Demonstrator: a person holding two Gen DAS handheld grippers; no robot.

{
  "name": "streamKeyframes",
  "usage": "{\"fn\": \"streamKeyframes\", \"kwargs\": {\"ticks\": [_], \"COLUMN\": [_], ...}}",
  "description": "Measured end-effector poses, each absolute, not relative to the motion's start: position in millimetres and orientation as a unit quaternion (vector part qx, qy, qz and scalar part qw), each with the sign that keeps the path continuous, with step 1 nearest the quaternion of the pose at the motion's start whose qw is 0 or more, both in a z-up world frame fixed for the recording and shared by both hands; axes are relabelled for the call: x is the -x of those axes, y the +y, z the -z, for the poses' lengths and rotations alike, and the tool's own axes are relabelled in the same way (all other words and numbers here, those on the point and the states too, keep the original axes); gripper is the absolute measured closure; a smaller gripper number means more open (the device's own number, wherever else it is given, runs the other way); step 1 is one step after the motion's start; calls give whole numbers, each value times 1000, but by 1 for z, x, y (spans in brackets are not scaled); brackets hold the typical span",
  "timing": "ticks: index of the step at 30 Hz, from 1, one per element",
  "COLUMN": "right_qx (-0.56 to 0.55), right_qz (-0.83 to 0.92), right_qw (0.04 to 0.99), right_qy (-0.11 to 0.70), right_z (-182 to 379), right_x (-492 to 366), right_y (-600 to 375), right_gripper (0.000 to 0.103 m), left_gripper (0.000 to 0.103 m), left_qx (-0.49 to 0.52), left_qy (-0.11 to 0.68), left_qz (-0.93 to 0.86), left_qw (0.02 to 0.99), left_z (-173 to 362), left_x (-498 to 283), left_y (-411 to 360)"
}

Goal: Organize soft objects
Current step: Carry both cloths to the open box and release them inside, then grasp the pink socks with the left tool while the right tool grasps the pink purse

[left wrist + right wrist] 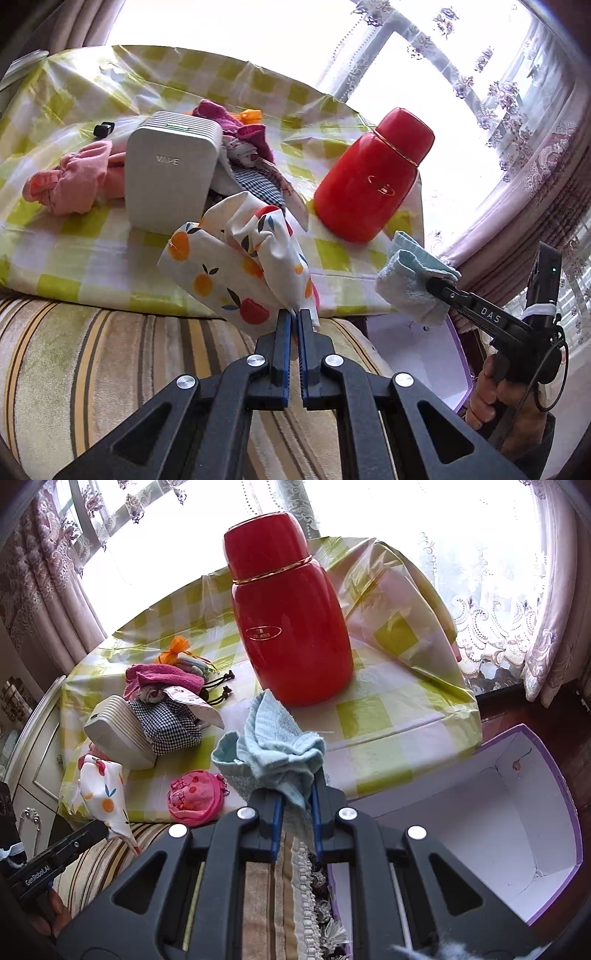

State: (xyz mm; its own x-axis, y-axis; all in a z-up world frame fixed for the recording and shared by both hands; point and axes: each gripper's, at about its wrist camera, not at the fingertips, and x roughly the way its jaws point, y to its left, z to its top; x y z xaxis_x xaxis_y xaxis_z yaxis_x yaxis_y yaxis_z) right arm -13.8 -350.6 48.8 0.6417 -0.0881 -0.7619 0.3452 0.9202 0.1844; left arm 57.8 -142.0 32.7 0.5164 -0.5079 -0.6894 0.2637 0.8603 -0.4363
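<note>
My left gripper (294, 314) is shut on a white cloth printed with fruit (240, 266), which hangs lifted over the table's near edge; the same fruit cloth (103, 794) shows at the left of the right wrist view. My right gripper (297, 790) is shut on a light blue towel (277, 746), held above the table edge; in the left wrist view the blue towel (413, 284) sits in the right gripper (437, 286) at the right. A pile of soft things stays on the table: a magenta towel (162, 677), a black-and-white checked cloth (166, 723), a pink pouch (195, 801) and a pink cloth (74, 184).
A red flask (291, 627) stands on the yellow-checked tablecloth (388, 716). A white box marked WIPE (170, 177) sits beside the pile. An open white box with purple edges (517, 812) lies low on the right. A striped cushion (110, 369) is below the table edge.
</note>
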Motion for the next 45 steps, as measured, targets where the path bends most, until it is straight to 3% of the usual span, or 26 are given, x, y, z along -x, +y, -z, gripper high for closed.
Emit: {"fn": "streamKeyframes", "kwargs": {"ticks": [15,18,19,20,21,23,33,35,41,45], "right_qx": [-173,-161,-152,-145,-139,-124,-102,-98,-76,0], "right_qz": [252,279,284,290,297,312,268,248,162,118], "right_qw": [864,861,860,859,858,856,869,876,888,886], "right_qy": [400,394,395,396,396,394,403,402,424,448], "right_z": [-55,-56,-56,-56,-55,-55,-56,-54,-45,-39], "right_x": [101,111,112,113,113,113,91,84,55,33], "right_y": [-424,-428,-428,-428,-428,-425,-392,-379,-335,-300], "right_gripper": [86,80,76,66,53,40,25,23,20,20], "left_gripper": [98,85,74,60,54,41,32,25,20,20], "left_qx": [76,69,67,66,66,69,76,78,81,61], "left_qy": [435,455,459,460,460,456,457,455,427,408], "left_qz": [435,457,457,456,453,445,363,336,257,210], "left_qw": [784,761,759,759,761,767,808,821,863,887], "left_z": [-52,-45,-43,-42,-42,-42,-43,-42,-44,-47], "left_x": [-22,-18,-17,-16,-15,-11,-21,-22,-26,-30], "left_y": [-275,-291,-292,-291,-289,-285,-226,-209,-153,-119]}}
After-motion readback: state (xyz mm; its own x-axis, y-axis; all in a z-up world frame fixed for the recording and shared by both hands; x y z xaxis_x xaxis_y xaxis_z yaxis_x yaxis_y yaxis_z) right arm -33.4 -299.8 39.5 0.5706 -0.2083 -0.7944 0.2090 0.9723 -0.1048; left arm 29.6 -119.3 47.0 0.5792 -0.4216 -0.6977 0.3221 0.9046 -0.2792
